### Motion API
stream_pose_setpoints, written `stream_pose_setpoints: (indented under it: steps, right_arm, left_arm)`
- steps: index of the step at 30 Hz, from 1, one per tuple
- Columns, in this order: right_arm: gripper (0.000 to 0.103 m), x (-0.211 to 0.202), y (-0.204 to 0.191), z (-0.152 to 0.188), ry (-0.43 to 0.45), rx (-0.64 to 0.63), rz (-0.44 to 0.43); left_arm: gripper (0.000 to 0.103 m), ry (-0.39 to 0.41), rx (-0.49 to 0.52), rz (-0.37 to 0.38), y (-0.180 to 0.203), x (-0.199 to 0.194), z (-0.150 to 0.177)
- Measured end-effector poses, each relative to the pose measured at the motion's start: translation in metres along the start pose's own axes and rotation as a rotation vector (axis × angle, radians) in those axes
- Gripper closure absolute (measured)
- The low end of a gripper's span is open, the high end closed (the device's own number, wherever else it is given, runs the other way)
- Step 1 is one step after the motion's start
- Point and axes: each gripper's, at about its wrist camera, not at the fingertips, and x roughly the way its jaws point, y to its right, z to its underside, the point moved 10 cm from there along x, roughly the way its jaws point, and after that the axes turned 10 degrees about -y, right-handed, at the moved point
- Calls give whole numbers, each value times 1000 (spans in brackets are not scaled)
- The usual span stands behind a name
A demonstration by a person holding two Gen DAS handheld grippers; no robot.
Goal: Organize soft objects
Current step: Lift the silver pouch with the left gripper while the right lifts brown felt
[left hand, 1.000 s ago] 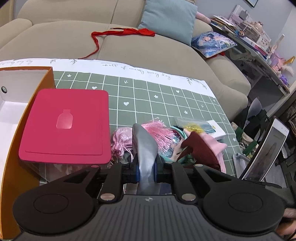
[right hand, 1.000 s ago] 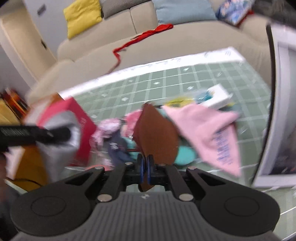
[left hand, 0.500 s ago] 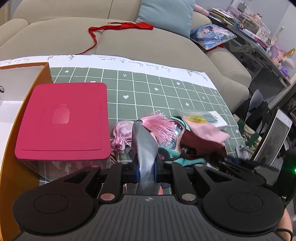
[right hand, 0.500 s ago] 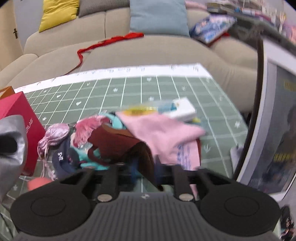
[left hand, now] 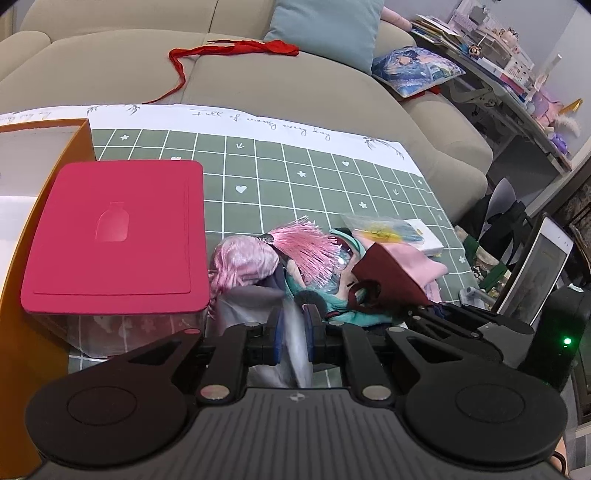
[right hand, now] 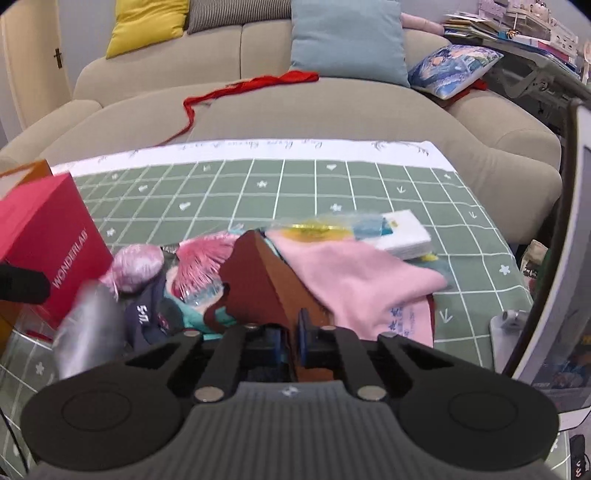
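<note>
Two tools, both pinching cloth. Left tool (left hand: 293, 330) grips the grey cloth (left hand: 295, 354), which stood upright 1.0 s ago and now droops low at 6 o'clock by the red box (left hand: 110, 236). Right tool (right hand: 290, 341), loosened 0.5 s ago, clamps the maroon piece (right hand: 266, 280) again, pile centre. Sorting barely begun, I judge. Only the right view shows the yellow cushion (right hand: 146, 14); only the left shows the orange box (left hand: 22, 314).

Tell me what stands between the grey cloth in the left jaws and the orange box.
The red lidded box does. It sits on the green mat directly left of the grey cloth held by the left gripper, with the orange box right behind it.
</note>
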Motion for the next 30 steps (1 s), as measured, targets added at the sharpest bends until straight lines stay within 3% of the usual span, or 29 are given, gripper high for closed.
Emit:
stream_pose_setpoints:
  steps: [6,10,13,17,20,22,24,26,30]
  right_arm:
    - [98,-13,0,0,13,-8,9]
    - [98,-14,2,3,2,3,7]
    - [98,-14,3,3,-5,10,5]
    - [97,-15,2,3,-7,10,-1]
    - [97,-16,-2,2,1,-10,-8]
    - [97,-16,-3,3,0,-13,-12]
    - [97,-18,-3,3,8,-22,-20]
    - [97,-20,-6,4,20,-34,-30]
    - [98,-22,-7,4,27,-41,-29]
  left_arm:
    - [98,2,7,-6,1,0,-1]
    - [73,-45,45,-24,2,11,5]
    - [67,-95,71,-63,2,22,24]
    - [41,-120,90,8,15,33,41]
    - [41,-68,115,19,26,34,39]
    - [41,-45,148,-36,29,40,37]
    - [51,-1,161,-89,31,42,33]
    - [71,36,203,-153,31,46,30]
    - [81,92,260,-276,23,50,27]
